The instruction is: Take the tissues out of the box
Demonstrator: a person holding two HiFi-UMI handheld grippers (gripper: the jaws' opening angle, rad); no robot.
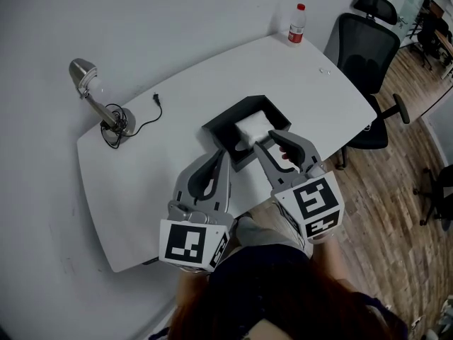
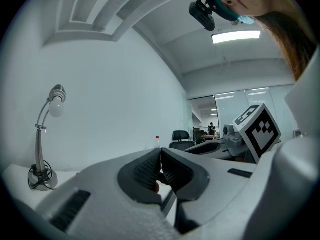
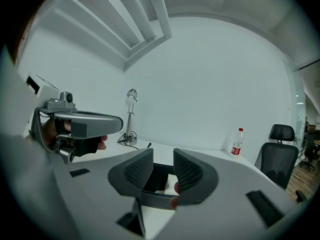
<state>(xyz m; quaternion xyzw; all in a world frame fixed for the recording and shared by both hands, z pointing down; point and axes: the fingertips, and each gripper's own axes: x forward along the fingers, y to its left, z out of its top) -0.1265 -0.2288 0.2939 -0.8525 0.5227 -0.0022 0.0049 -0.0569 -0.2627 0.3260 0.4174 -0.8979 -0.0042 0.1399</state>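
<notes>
A black box sits on the white table with white tissues inside it. My left gripper hovers at the box's near corner; in the left gripper view its jaws meet, shut, with nothing between them. My right gripper is over the near right side of the box, just beside the tissues. In the right gripper view it stands open with an empty gap, and the box shows through that gap.
A desk lamp with its cord stands at the table's far left. A red-capped bottle is at the far right corner. A black office chair stands beyond the table's right edge, over wooden floor.
</notes>
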